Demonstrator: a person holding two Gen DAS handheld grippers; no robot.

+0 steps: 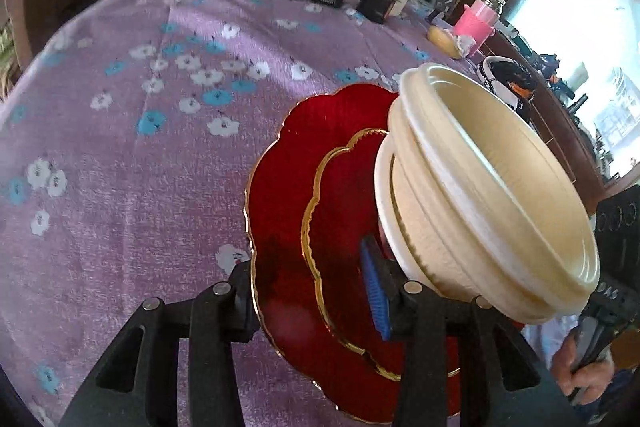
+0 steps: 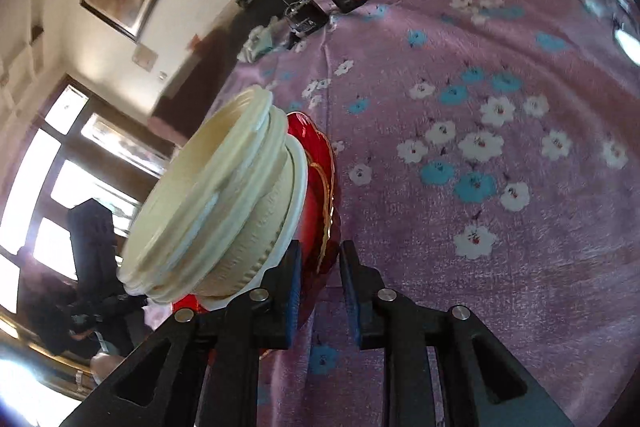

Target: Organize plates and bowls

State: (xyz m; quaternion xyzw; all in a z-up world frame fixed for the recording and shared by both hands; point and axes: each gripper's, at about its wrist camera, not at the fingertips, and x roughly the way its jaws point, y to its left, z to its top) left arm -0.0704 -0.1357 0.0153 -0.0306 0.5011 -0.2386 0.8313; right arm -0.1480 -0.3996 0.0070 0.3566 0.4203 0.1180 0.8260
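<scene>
Both tools clamp the red plates' [image 1: 288,227] rim, left tool [image 1: 316,291] and right tool [image 2: 320,291] on opposite edges; cream bowls [image 1: 492,195] stacked on top, above the surface [image 1: 120,147]; tilt could slide bowls off

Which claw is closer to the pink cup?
Right, I think. From the left claw, the pink cup sits far off beyond the cream bowls, on the right claw's side. The right claw sees it ahead across open cloth.

2 red plates [image 1: 296,227] with gold edges are stacked and tilted. Cream bowls [image 1: 500,187] are nested on top, above the purple flowered cloth [image 1: 120,147].
</scene>
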